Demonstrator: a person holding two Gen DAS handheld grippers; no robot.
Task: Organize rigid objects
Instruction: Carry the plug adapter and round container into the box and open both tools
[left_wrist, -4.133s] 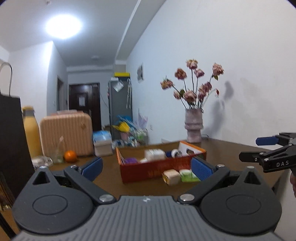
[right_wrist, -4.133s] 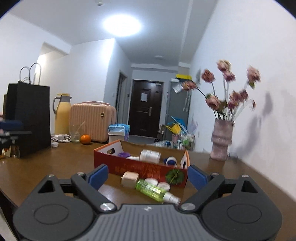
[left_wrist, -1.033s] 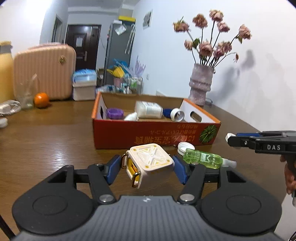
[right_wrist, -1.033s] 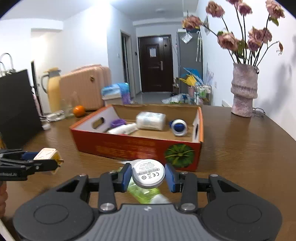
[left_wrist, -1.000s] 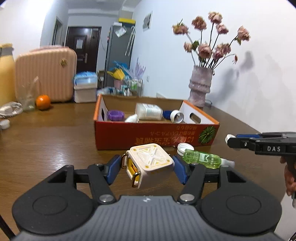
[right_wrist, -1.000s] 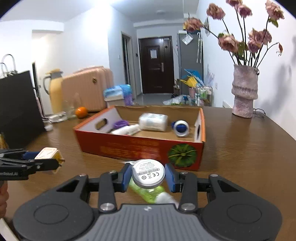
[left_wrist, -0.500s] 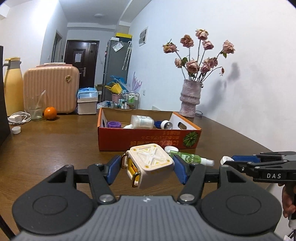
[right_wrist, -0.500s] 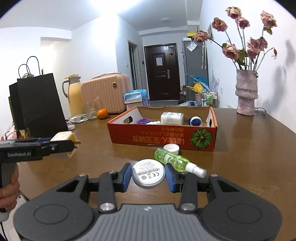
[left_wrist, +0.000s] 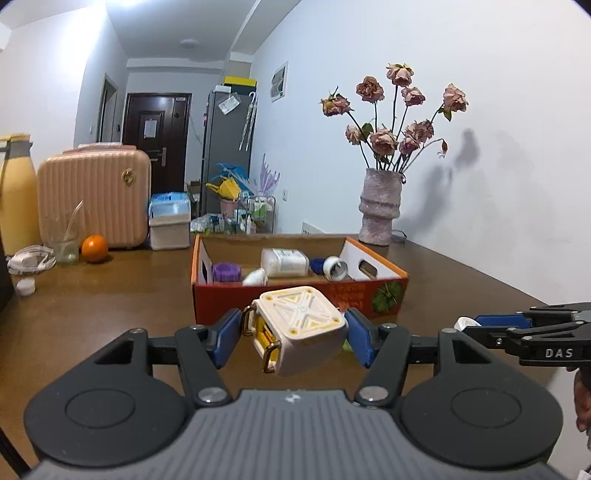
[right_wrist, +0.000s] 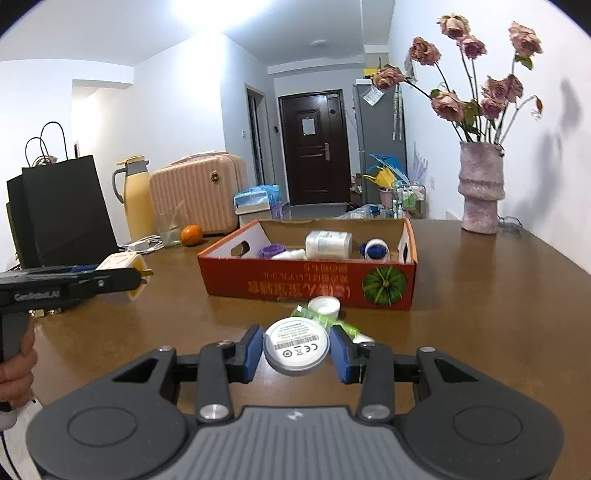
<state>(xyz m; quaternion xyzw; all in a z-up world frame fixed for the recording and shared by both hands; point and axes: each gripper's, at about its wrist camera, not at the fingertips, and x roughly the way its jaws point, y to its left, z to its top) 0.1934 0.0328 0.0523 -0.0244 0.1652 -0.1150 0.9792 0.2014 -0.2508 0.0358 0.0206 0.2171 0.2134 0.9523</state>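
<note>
The left gripper (left_wrist: 293, 338) is clamped with its blue pads on a cream-white square plastic case with yellow trim and brass-coloured clasps (left_wrist: 299, 328), held above the brown wooden table (left_wrist: 110, 306) in front of the open red cardboard box (right_wrist: 310, 284). The right gripper (right_wrist: 295, 350) is closed on a flat white round disc with a printed label (right_wrist: 295, 347), also held off the table on the near side of the box. Between that disc and the box wall lie a translucent green plastic bottle (right_wrist: 314, 317) on its side and a small white round cap (right_wrist: 324, 305), both on the table just beside the box front. Inside the box lie a white rectangular bottle (right_wrist: 328, 243), a purple round lid (right_wrist: 271, 252), a small white tube (right_wrist: 290, 254) and a blue-and-white round container (right_wrist: 375, 249). Well behind, at the far left of the table, stand a black paper bag (right_wrist: 62, 210), a yellow thermos jug (right_wrist: 135, 201), a clear glass (right_wrist: 170, 229), an orange fruit (right_wrist: 191, 234) and a ribbed peach-pink suitcase (right_wrist: 201, 192). A mottled pink ceramic vase of dried roses (right_wrist: 480, 188) stands by the wall at the far right.
</note>
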